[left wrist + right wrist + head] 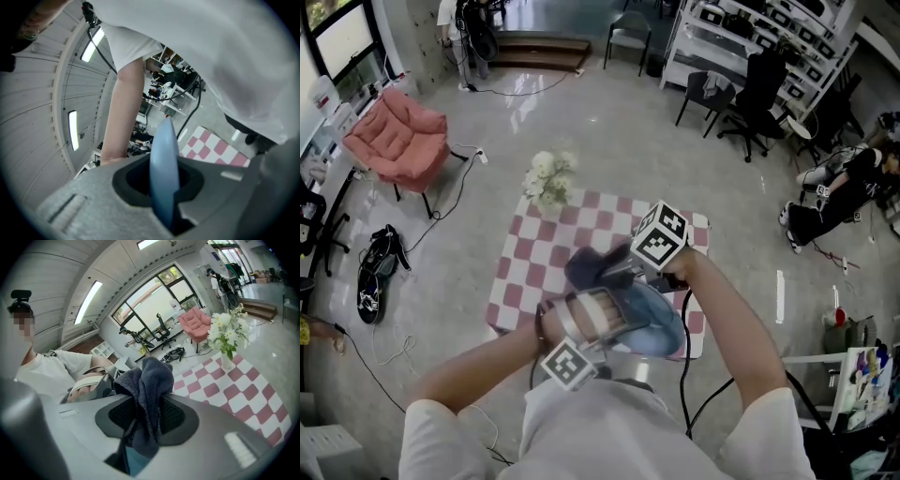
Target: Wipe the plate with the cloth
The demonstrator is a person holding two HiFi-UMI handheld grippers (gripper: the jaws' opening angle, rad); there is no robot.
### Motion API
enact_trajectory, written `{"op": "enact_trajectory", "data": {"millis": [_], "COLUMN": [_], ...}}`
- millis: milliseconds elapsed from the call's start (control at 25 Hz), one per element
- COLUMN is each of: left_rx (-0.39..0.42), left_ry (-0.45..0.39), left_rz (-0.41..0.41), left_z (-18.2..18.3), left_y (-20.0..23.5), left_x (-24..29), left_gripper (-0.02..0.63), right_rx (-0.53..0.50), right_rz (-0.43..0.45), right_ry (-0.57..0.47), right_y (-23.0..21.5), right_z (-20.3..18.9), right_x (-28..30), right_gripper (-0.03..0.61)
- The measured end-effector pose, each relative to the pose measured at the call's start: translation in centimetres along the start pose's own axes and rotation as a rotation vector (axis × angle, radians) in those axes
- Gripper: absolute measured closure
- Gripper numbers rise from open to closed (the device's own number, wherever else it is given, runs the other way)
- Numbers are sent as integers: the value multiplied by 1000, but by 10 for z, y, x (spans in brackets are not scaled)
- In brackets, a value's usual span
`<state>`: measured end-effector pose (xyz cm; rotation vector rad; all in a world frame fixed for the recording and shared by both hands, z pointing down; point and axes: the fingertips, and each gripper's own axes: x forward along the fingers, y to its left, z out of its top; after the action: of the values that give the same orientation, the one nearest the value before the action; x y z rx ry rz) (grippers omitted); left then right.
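Note:
A blue plate point(652, 323) is held up over the near side of the checked table. My left gripper point(581, 323) is shut on its rim; in the left gripper view the plate point(164, 173) stands edge-on between the jaws. My right gripper point(623, 267) is shut on a dark grey-blue cloth point(591, 265), which rests against the plate's far edge. In the right gripper view the cloth point(147, 394) bunches up between the jaws, with a bit of the plate point(136, 462) showing below it.
A pink-and-white checked table point(546, 253) stands below, with a vase of white flowers point(548, 178) at its far left corner. A pink armchair point(398, 141) stands to the left, black office chairs point(750, 94) and shelving at the back right. Cables cross the floor.

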<state>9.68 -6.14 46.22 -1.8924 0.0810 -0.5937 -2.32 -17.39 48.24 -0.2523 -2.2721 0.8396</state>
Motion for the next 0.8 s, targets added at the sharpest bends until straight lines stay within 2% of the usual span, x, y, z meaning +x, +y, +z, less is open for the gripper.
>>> {"op": "enact_trajectory", "data": {"millis": [240,480,800], "left_rx": [-5,-27,-65], "left_ry": [7,17,34], "left_rz": [-7,37,60], "left_z": [-14,-34,-69], "left_y": [-7,3,13], "left_x": [-11,-25,-35], "left_gripper": [568,568,569], "right_rx": [102,211,320], "right_rz": [-70,-145,-225], "right_ry": [-32,-99,-192], "right_y": [-34,-68,-89], "right_z": [-14,-33,-65], "right_x": [-6,-27,-63], "right_gripper": [445,445,445]}}
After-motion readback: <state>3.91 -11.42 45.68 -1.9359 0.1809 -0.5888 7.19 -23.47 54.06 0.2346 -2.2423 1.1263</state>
